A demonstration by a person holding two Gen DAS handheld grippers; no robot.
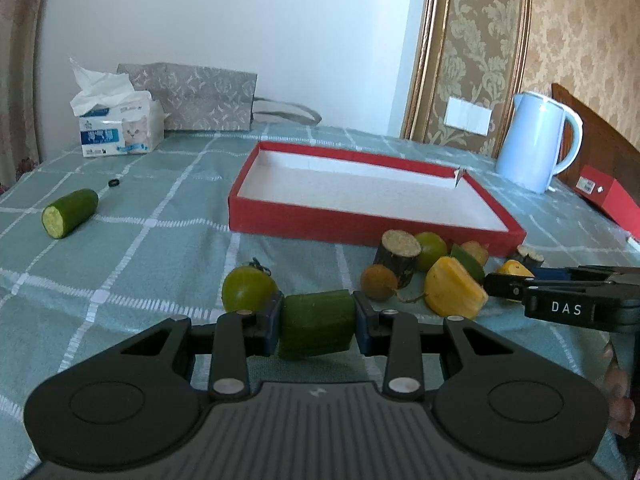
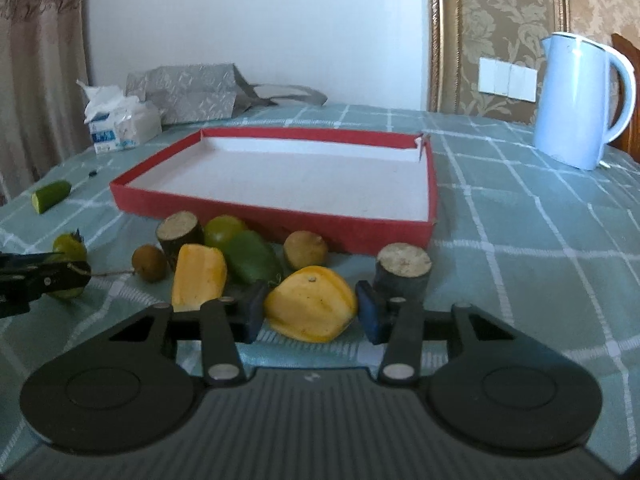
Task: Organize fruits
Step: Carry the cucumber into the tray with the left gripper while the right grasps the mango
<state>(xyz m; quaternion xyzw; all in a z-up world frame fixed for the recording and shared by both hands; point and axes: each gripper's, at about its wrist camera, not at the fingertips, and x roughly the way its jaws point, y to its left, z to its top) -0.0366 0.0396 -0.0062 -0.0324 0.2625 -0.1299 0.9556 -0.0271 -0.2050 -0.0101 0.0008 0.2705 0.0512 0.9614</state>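
Observation:
My left gripper is shut on a short green cucumber piece just above the cloth. A green round fruit sits just beyond its left finger. My right gripper has its jaws around a yellow fruit piece on the cloth; the left pad touches it and a small gap shows at the right pad. The red tray with a white floor lies behind; it also shows in the left wrist view. Several fruits lie in front of it: another yellow piece, a green oval fruit, two dark cut stubs.
A second cucumber piece lies far left on the green checked cloth. A tissue pack and a grey bag stand at the back. A pale blue kettle stands at the right, a red box beside it.

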